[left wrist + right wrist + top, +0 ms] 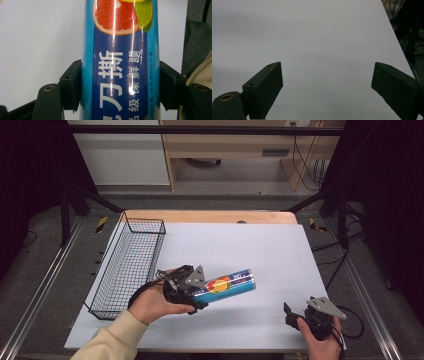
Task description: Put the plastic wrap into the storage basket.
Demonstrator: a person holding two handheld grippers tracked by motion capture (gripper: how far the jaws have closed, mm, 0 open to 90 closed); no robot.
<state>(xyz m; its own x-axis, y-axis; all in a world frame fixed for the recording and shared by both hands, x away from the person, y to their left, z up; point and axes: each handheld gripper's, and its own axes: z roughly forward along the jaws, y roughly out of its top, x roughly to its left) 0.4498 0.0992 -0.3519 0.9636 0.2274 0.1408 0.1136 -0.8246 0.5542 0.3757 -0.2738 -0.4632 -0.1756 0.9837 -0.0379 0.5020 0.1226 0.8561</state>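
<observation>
Blue tube [227, 285] with a citrus picture on its label: we see it pinched near one end by the left gripper [196, 290], both jaws pressed flat against its sides, the tube's far end pointing right over the white sheet [250, 245]. Wire basket [127, 265] sits just left of that hand. Our right gripper [290, 315] rests near the sheet's front right corner, jaws spread, nothing between them

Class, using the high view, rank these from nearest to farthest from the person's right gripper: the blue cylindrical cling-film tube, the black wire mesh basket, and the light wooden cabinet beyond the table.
From the right gripper, at the table's near right:
1. Blue cylindrical cling-film tube, left of it, held in the left gripper.
2. Black wire mesh basket, along the table's left edge.
3. Light wooden cabinet, beyond the far edge.
</observation>
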